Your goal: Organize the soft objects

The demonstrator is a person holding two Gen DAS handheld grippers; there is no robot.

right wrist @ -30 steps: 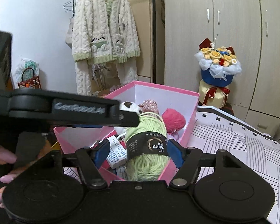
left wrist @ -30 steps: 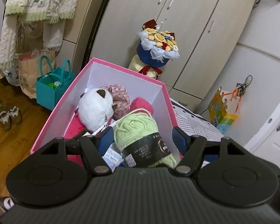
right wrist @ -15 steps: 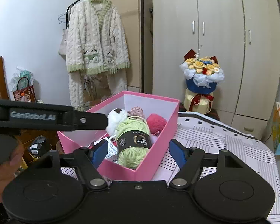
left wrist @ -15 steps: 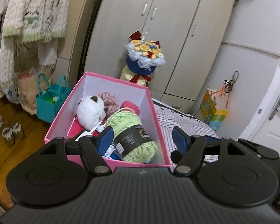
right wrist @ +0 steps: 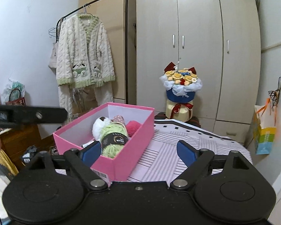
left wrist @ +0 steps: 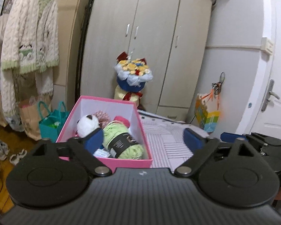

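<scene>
Yarn, a green skein, lies in the pink box just ahead of the left gripper, by its left jaw. Both it and the right gripper gape empty. Risk: a careless reach could shove the box off the striped cloth.

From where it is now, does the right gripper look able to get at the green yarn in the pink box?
Probably yes: the right gripper is open and empty, the box has no lid, and the yarn lies on top.
</scene>
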